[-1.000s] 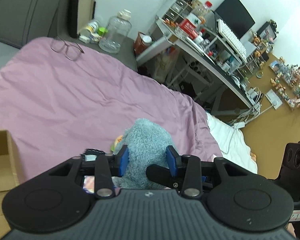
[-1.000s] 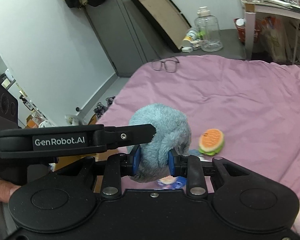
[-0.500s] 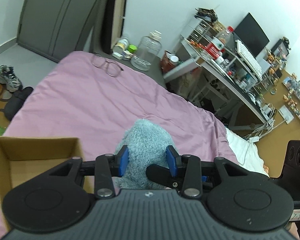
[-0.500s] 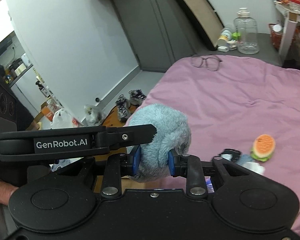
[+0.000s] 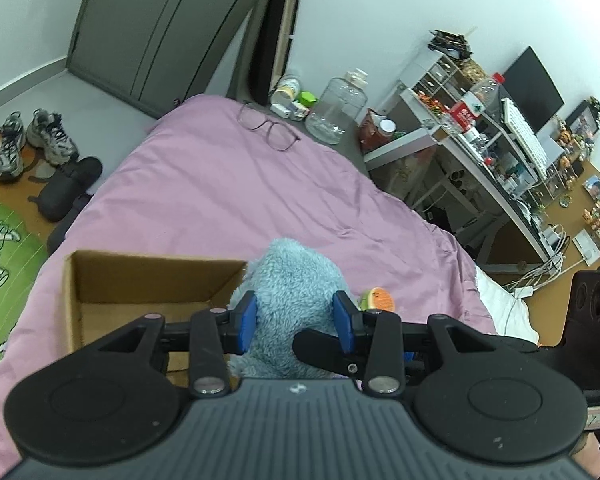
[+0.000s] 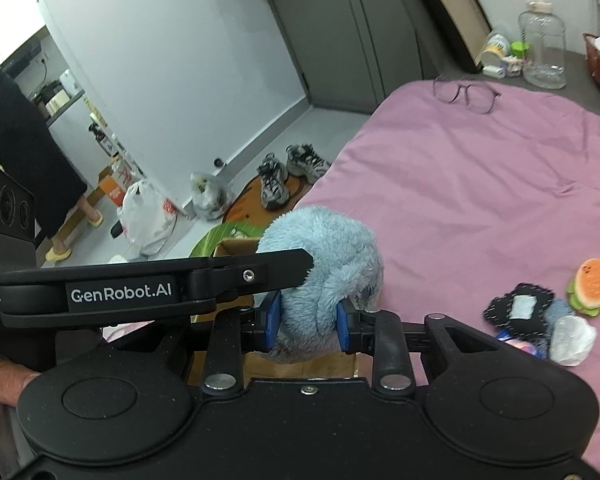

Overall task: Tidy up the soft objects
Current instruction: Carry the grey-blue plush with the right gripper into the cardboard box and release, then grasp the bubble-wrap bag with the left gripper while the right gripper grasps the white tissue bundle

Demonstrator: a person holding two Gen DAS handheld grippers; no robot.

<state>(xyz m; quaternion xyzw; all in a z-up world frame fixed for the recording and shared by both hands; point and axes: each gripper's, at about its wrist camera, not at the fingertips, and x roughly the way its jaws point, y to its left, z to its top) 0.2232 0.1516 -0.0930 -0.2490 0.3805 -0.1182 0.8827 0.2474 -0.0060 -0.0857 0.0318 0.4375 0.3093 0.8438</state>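
A fluffy blue plush toy [image 5: 296, 292] is clamped from both sides. My left gripper [image 5: 296, 320] is shut on it, and my right gripper [image 6: 308, 320] is shut on it too [image 6: 332, 256]. I hold it in the air at the right edge of an open cardboard box [image 5: 100, 280] that sits on the pink bed cover [image 5: 220, 184]. The box also shows behind the plush in the right wrist view [image 6: 236, 246]. A burger-shaped soft toy [image 6: 592, 286], a black patch [image 6: 518, 308] and other small soft items lie on the bed to the right.
Glasses [image 5: 268, 130] lie at the far end of the bed. Sneakers [image 5: 32, 140] and a green rug [image 5: 4, 248] are on the floor to the left. A cluttered desk [image 5: 480, 152] stands on the right. A person [image 6: 20, 168] stands far left.
Both grippers have carried the plush to the left, from over the small toys to the edge of the cardboard box. The box has come fully into the left wrist view.
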